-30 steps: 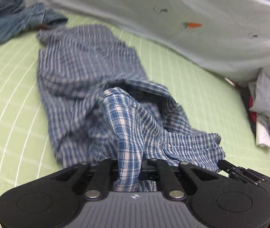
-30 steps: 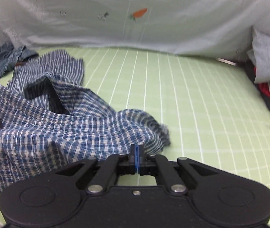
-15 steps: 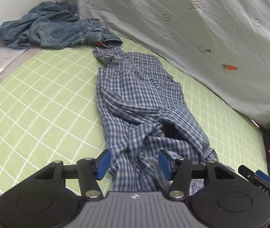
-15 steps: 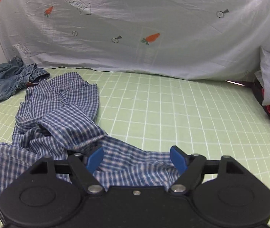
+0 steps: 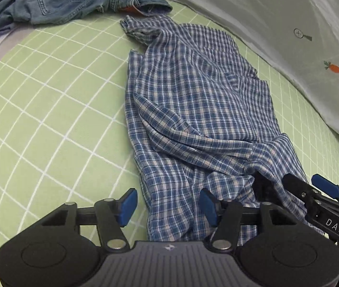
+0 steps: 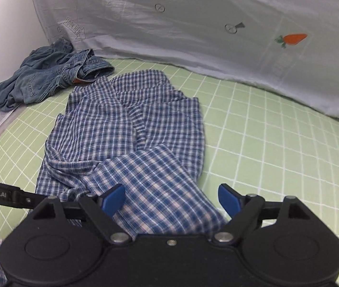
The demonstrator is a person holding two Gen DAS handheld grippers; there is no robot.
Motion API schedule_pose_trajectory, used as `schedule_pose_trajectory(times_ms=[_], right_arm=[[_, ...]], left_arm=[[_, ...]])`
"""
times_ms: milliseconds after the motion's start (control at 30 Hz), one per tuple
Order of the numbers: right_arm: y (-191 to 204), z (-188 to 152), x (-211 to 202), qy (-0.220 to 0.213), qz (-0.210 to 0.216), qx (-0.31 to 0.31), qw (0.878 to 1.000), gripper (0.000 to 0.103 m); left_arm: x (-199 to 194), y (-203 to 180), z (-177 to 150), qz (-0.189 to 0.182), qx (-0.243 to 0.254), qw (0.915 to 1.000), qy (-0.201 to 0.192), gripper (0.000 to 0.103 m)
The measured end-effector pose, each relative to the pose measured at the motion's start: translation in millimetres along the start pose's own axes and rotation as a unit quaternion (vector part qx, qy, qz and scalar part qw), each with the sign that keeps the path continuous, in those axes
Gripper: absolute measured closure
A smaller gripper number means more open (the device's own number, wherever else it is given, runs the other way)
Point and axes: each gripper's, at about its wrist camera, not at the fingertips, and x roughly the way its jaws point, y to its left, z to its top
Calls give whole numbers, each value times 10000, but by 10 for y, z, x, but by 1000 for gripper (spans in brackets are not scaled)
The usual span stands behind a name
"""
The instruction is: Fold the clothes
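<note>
- A blue plaid shirt (image 5: 200,110) lies rumpled lengthwise on the green gridded mat (image 5: 50,110) that covers the counter; its far end reaches toward 12 o'clock and its near end bunches under both tools.
- The left tongs (image 5: 168,204) are closing but not pressed together: the blue pads stand apart, with the shirt's near-left edge lying between them, and the left pad is over bare mat.
- The right tongs (image 6: 171,198) are spread wide and closing slightly. A flap of shirt runs between their pads and neither pad presses it.
- In the left wrist view the right tongs sit at 4 o'clock, on the shirt's near-right corner.
- Crumpled denim jeans (image 6: 50,79) lie at 10 o'clock, just beyond the shirt's far end.
- A pale sheet (image 6: 193,24) printed with carrots hangs behind the mat.
</note>
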Motion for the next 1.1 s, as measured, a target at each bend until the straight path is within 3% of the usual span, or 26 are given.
schedule_pose_trajectory(times_ms=[33, 67, 100, 167, 367, 500, 567, 667, 733, 767, 833, 967, 1100], right_arm=[[-28, 25, 65, 93, 157, 65, 9998, 51], [-55, 43, 96, 114, 262, 120, 9995, 68], [-79, 58, 113, 105, 333, 169, 9992, 87], [-155, 69, 73, -12, 276, 314, 9991, 100], [-700, -93, -455, -354, -606, 1239, 9898, 101], [-1025, -383, -696, -171, -1102, 1846, 9765, 101], [-1060, -501, -687, 76, -1296, 1856, 9740, 100], [-967, -521, -683, 97, -1613, 1550, 9746, 89], [-871, -439, -732, -198, -1737, 1224, 9770, 62], [-821, -396, -757, -359, -1799, 1058, 9773, 57], [-741, -299, -756, -603, -1746, 783, 9797, 46], [-572, -151, -582, -667, -1227, 351, 9896, 45], [-384, -137, -332, -452, -901, -130, 9948, 45]], left_arm=[[56, -13, 44, -5, 0, 10000, 61, 71], [97, -32, 73, 22, 37, 10000, 87, 77], [130, -51, 95, 68, 90, 9999, 97, 91], [143, -71, 110, 66, 158, 9998, 35, 99], [69, -114, 165, 237, 457, 9976, -469, 101], [105, -273, 299, 58, 743, 9955, -589, 100], [148, -467, 323, 152, 993, 9934, -562, 99], [106, -680, 259, 362, 1245, 9894, -656, 91], [11, -720, 209, 349, 1217, 9891, -748, 62], [-43, -728, 186, 304, 1180, 9893, -804, 56], [-146, -733, 145, 194, 1123, 9897, -869, 49], [-238, -805, 96, -227, 1140, 9895, -857, 49], [-218, -934, 82, -698, 1227, 9872, -747, 49]])
